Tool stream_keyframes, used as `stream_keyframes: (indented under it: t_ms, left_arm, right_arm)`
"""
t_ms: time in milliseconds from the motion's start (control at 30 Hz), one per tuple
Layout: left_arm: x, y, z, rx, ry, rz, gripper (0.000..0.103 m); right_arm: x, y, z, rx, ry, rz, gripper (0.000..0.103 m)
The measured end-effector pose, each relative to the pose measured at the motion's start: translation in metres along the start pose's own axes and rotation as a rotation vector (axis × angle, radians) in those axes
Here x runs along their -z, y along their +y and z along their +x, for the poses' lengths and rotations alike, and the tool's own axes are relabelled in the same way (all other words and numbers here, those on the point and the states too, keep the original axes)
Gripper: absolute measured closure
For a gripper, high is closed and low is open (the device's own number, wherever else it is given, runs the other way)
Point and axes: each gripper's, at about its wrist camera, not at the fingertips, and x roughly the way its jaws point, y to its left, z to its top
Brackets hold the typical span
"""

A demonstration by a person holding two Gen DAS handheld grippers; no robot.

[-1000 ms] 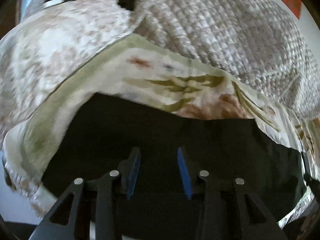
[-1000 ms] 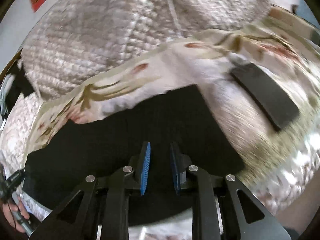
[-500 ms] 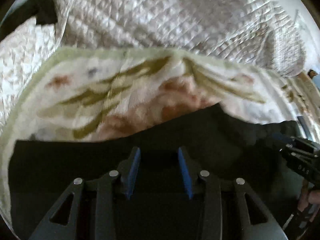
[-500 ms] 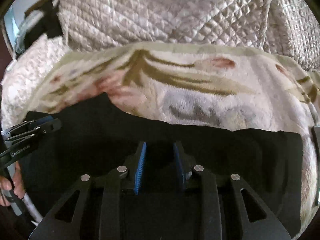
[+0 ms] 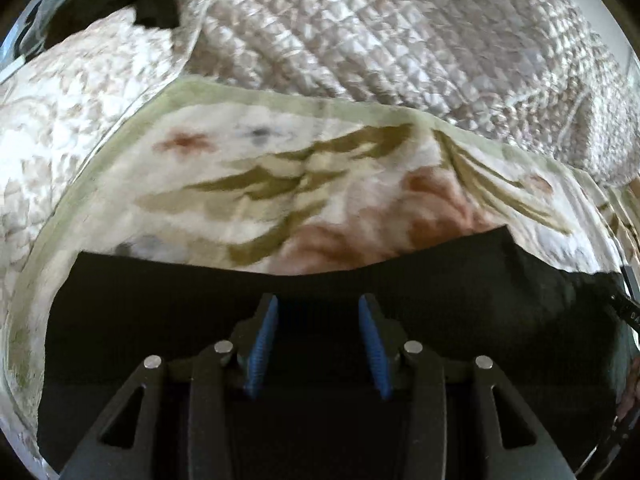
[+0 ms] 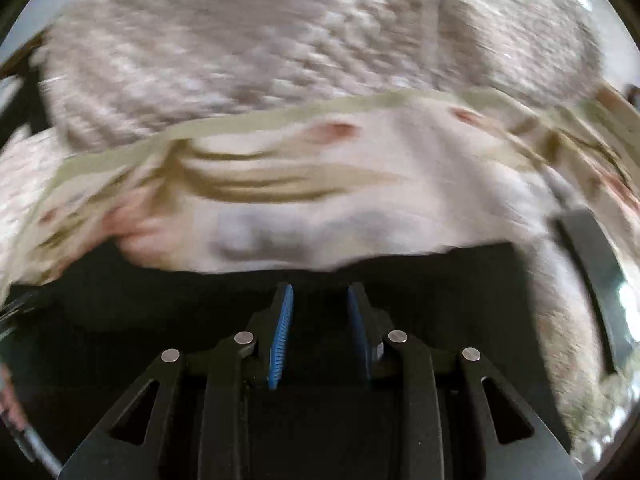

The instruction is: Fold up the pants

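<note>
Black pants (image 5: 160, 312) lie flat on a floral fleece blanket (image 5: 280, 168) and fill the lower half of both views (image 6: 440, 292). My left gripper (image 5: 316, 308) is open over the pants near their far edge, its blue pads apart with nothing between them. My right gripper (image 6: 318, 300) is open over the pants too, pads apart and empty. The right wrist view is blurred by motion. The right gripper's tip (image 5: 628, 312) shows at the far right of the left wrist view.
A quilted beige bedspread (image 5: 400, 40) is heaped behind the blanket. A dark flat strip (image 6: 596, 264) lies on the blanket at the right of the right wrist view. The blanket has an olive border (image 6: 240, 128).
Both views have swung sideways over the pants and back, and the right one is still moving. Both grippers stay open above the black fabric.
</note>
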Motion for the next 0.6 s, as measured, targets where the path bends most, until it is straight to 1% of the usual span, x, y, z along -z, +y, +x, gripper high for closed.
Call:
stream_keyframes:
  t_ms: [67, 133, 167, 200, 300, 333, 467, 533, 600]
  left_arm:
    - [0.000, 0.008, 0.001, -0.002, 0.000, -0.022, 0.058]
    - [-0.002, 0.014, -0.002, -0.015, -0.011, -0.035, 0.058]
    - [-0.002, 0.017, -0.005, -0.027, -0.022, -0.037, 0.058]
    - [-0.002, 0.020, -0.009, -0.042, -0.034, -0.036, 0.058]
    - [-0.002, 0.030, -0.019, -0.082, -0.067, -0.037, 0.058]
    - [-0.001, 0.035, -0.023, -0.098, -0.078, -0.039, 0.057]
    - [0.004, 0.056, -0.033, -0.169, -0.106, -0.052, 0.053]
    - [0.004, 0.067, -0.029, -0.203, -0.099, -0.070, 0.052]
    - [0.005, 0.077, -0.020, -0.221, -0.070, -0.084, 0.052]
  right_arm:
    - [-0.002, -0.008, -0.001, -0.037, 0.004, 0.044, 0.074]
    - [-0.001, 0.000, -0.009, -0.016, -0.024, 0.007, 0.074]
    - [0.000, 0.004, -0.014, -0.028, -0.040, -0.010, 0.074]
    - [0.001, 0.011, -0.020, -0.069, -0.055, -0.027, 0.074]
    - [0.009, 0.031, -0.029, -0.163, -0.064, -0.081, 0.074]
    - [0.013, 0.041, -0.031, -0.200, -0.058, -0.109, 0.074]
    - [0.031, 0.074, -0.034, -0.297, -0.018, -0.199, 0.074]
    - [0.039, 0.085, -0.030, -0.314, -0.003, -0.235, 0.074]
    - [0.044, 0.092, -0.021, -0.299, 0.032, -0.265, 0.074]
